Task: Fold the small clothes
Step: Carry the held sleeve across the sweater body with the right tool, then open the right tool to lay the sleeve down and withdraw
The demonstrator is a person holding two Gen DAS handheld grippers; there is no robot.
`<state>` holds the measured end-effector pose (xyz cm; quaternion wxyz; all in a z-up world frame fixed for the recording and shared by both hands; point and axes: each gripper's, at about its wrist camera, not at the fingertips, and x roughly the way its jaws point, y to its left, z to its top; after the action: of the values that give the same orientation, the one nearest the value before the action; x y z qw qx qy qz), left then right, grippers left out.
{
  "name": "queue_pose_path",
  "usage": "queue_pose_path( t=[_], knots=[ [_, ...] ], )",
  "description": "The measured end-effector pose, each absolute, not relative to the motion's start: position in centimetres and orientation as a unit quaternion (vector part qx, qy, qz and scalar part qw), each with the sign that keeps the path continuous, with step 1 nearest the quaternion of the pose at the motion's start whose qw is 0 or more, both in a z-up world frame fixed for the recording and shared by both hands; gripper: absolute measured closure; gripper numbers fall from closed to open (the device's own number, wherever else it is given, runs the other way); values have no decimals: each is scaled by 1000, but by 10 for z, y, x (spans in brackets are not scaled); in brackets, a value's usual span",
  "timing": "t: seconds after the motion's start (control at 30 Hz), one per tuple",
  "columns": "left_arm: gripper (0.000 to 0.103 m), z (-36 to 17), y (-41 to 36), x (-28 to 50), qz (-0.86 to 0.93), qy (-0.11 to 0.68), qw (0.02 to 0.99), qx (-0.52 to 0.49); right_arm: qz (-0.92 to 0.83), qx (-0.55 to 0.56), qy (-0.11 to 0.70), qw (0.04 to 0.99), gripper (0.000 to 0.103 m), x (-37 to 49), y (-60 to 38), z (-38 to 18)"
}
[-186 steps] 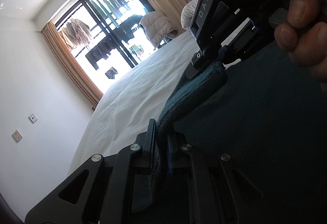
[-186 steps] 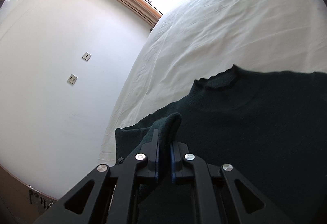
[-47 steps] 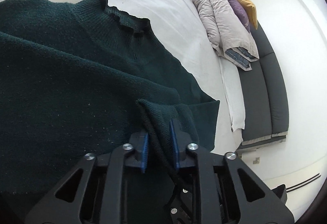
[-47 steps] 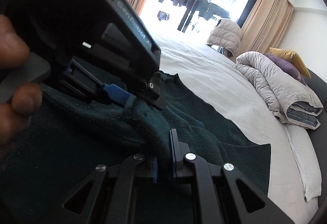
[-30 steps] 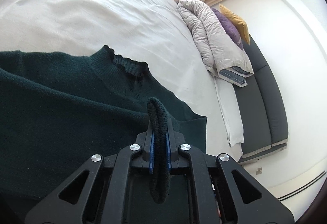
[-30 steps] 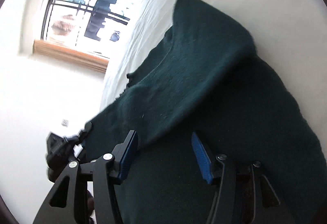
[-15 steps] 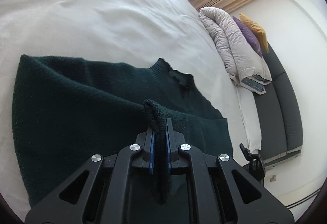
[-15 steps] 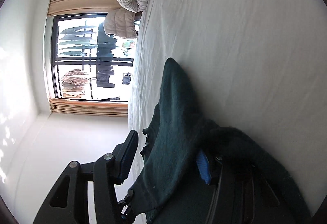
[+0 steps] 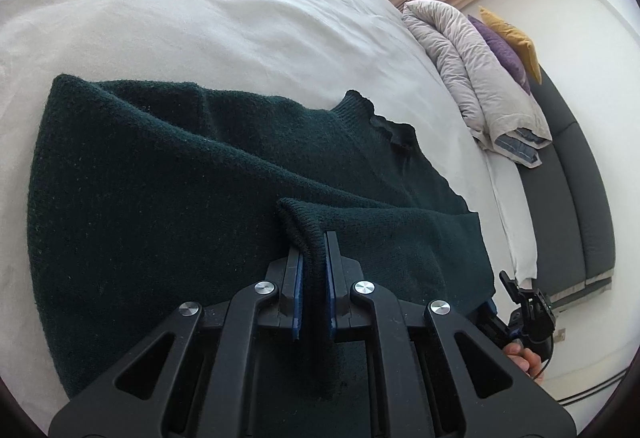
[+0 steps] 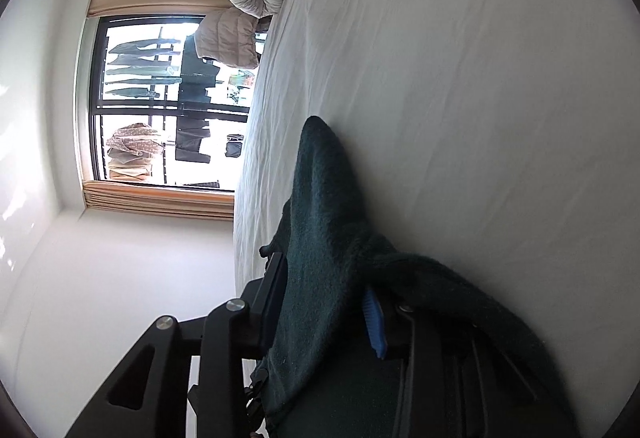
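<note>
Pinching dark-green knit sweater (image 9: 168,174) fold, left gripper (image 9: 313,274); right gripper (image 10: 328,302) closing around fabric.

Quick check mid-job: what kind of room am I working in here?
Most likely a bedroom. The dark green sweater lies on a bed with a white sheet, a rolled duvet sits beside pillows, and a curtained window shows hanging laundry.

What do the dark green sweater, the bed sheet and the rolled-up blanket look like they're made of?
Sweater: looks like a knit, wool or acrylic, with a fuzzy matte nap, ribbed cuff and frilled collar.
Bed sheet: probably woven cotton, smooth, matte white, with fine creases.
Blanket: seems a padded quilt with a thin, slightly shiny beige shell, puffy and crinkled; the filling can't be told.
</note>
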<state>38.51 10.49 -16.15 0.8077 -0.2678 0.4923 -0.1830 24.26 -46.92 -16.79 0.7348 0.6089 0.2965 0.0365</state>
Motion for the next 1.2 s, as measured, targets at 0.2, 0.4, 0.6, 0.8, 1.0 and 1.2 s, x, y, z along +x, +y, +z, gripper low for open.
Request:
queue_pose_path(
  t=[0.2,0.4,0.6,0.8,1.0,1.2],
  knots=[
    [94,-156,100,382,-178,493,811,-259,-4,611,295,734,62,211,-485,-158],
    [93,-136,103,374,-149,494,823,-237,-44,591,285,753,54,195,-488,-133],
    [93,-96,102,352,-119,445,867,-192,56,533,300,789,54,243,-444,-102],
    [93,-98,57,356,-153,447,872,-128,121,466,350,803,54,303,-390,-106],
    [93,-135,55,360,-141,464,866,-119,91,437,403,799,61,327,-393,-150],
    [93,-148,51,362,-145,455,873,-99,65,472,372,797,77,306,-438,-161]
  ],
)
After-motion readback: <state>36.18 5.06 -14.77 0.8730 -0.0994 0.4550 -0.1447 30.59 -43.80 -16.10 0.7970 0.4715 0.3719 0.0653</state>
